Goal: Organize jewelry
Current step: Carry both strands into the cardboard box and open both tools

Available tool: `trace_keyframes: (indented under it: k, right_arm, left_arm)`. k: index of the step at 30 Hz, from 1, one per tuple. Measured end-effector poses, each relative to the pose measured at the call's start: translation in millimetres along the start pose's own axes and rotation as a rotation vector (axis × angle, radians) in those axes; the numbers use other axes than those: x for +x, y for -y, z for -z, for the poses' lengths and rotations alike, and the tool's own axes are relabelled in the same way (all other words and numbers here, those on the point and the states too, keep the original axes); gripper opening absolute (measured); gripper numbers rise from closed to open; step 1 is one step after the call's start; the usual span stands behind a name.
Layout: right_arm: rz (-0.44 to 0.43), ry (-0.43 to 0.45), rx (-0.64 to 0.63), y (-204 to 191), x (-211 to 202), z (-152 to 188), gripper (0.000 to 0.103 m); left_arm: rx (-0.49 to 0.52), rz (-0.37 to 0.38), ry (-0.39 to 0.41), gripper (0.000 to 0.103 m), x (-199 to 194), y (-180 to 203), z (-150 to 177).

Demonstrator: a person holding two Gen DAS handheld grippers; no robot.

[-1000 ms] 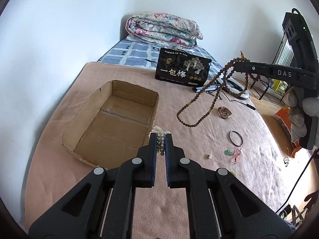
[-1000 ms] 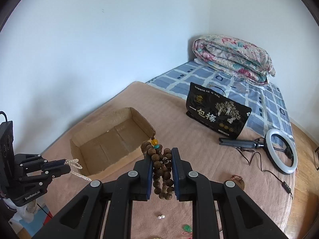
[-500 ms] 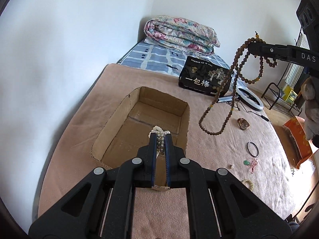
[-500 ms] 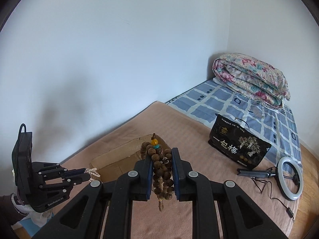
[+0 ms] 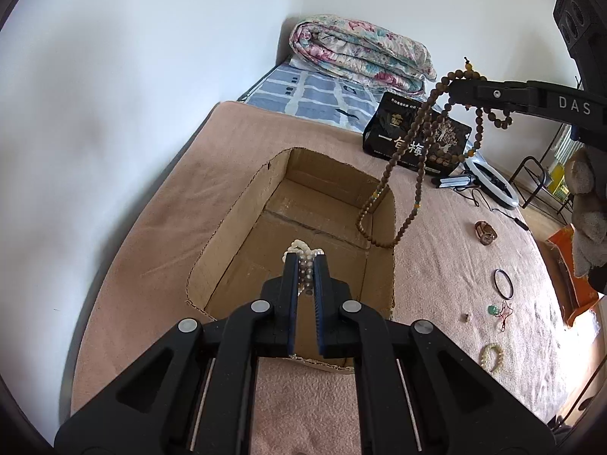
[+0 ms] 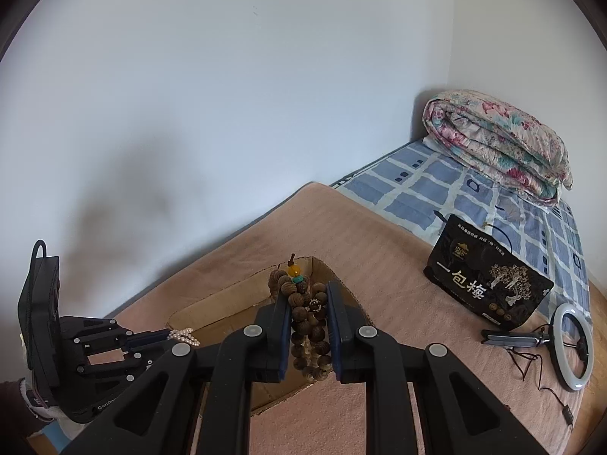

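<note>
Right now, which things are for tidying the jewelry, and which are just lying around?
For the job: cardboard box; pearl string in left hand-held gripper; wooden beads in right hand-held gripper; bangle; pearl bracelet.

Lying about: black packet; ring light; folded quilt.

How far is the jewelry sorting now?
Done: nothing; the cardboard box looks empty. In hand: left hand-held gripper holds a pearl strand over it; right hand-held gripper holds wooden beads. Left on the blanket: black ring, green pendant, pearl bracelet.
</note>
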State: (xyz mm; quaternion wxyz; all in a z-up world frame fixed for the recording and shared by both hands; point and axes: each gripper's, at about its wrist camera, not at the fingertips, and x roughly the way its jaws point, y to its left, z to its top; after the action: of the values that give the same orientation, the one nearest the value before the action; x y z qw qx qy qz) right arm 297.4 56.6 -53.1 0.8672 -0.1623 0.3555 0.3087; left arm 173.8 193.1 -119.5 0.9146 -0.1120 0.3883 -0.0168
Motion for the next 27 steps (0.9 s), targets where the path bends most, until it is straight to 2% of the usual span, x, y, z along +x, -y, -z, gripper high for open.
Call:
trace_keyframes:
  k: [11,27]
  right_arm:
    - [-0.027,-0.092,0.052,4,57,28,0.015]
    - [-0.053,-0.163,0.079,5,88,48,0.017]
  left_arm:
    - [-0.014,-0.022,-0.056,0.005,26,-12,17]
    - [-0.018,-0.030,-0.098,0.005,43,-14,25]
